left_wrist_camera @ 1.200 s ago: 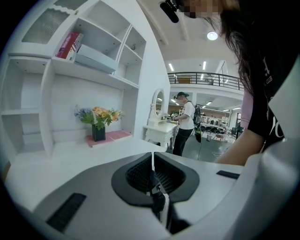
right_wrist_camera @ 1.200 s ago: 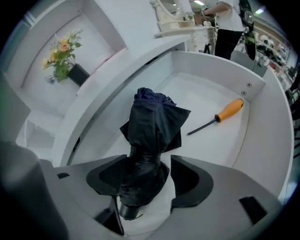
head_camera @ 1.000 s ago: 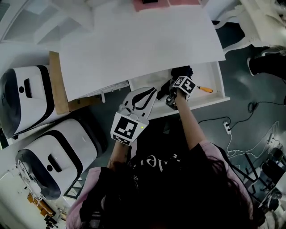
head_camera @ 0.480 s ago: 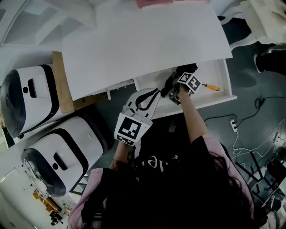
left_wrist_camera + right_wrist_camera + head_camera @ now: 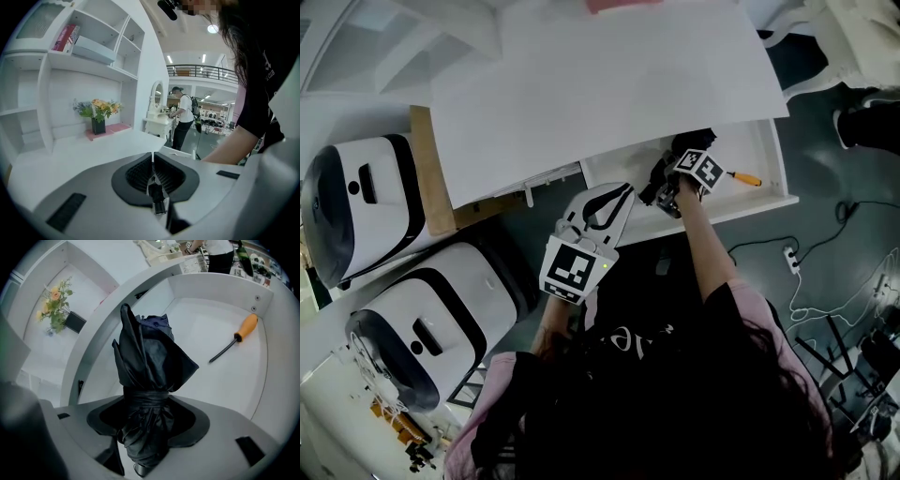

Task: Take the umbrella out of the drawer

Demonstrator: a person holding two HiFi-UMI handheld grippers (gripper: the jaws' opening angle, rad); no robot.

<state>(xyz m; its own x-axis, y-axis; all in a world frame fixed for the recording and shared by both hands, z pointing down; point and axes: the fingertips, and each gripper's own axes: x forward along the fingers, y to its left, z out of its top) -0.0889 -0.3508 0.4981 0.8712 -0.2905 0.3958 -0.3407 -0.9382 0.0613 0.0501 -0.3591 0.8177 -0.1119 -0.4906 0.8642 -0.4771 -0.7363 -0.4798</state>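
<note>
The right hand-held gripper (image 5: 145,420) is clamped on the umbrella (image 5: 150,362), a folded bundle of crumpled matte black fabric cinched by a strap, which stands inside the smooth white drawer (image 5: 276,333). An orange-handled screwdriver (image 5: 233,344) with a thin dark shaft lies toward the drawer's right end. The umbrella's lower end is hidden behind the jaws. The left hand-held gripper (image 5: 152,161), its ribbed jaws pressed together and empty, hovers by the drawer's front edge. Compared with half a second ago, the umbrella has barely shifted.
</note>
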